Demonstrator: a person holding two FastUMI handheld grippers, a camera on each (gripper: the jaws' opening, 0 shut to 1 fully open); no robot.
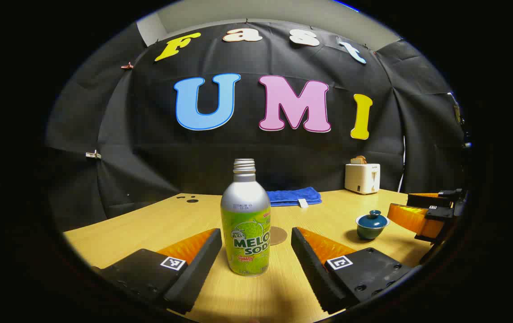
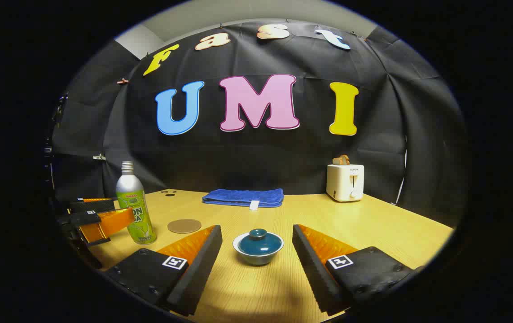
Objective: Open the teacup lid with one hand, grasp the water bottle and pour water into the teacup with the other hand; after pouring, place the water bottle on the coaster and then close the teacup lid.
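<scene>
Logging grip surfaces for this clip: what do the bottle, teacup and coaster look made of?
Bottle: likely aluminium, from its matte silver shoulder and threaded neck, with a glossy printed sleeve. Teacup: apparently glazed ceramic, its teal lid showing shiny highlights above a pale rim. Coaster: thin, dull brown disc, possibly cork or wood.

1. The left gripper is held low over the wooden table, its jaws spread wide.
2. An uncapped, upright water bottle is framed between the fingers, touched by neither.
3. A round coaster is seen just behind the bottle.
4. A lidded teacup is set to the right, near the other gripper.
5. A folded blue cloth and a white toaster are placed at the back.
</scene>
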